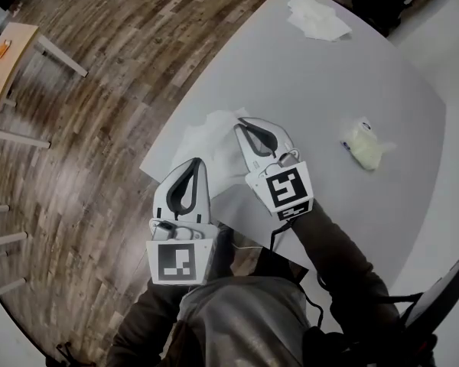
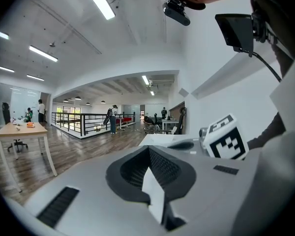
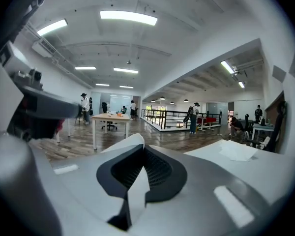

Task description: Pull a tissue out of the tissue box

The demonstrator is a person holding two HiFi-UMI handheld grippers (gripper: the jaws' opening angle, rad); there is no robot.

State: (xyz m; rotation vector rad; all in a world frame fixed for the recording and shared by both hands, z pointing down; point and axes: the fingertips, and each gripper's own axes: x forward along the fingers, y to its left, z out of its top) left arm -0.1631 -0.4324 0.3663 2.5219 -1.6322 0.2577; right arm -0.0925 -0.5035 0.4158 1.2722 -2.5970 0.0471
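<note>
The tissue pack (image 1: 363, 144), a small pale soft packet with a blue mark, lies on the grey table (image 1: 314, 82) at the right, well away from both grippers. My right gripper (image 1: 239, 125) is shut, and its tips hang over a loose white tissue (image 1: 210, 132) spread by the table's near left corner. Whether it touches that tissue I cannot tell. My left gripper (image 1: 197, 162) is shut too, held just off the table's corner over the floor. In each gripper view the black jaws (image 2: 148, 149) (image 3: 143, 147) meet with a thin white sliver between them.
A crumpled pile of tissues (image 1: 317, 17) lies at the table's far end, also seen from the right gripper (image 3: 238, 150). Wood floor (image 1: 99, 128) spreads to the left, with a wooden table (image 1: 8, 52) at the far left. The right gripper's marker cube (image 2: 226, 136) shows in the left gripper view.
</note>
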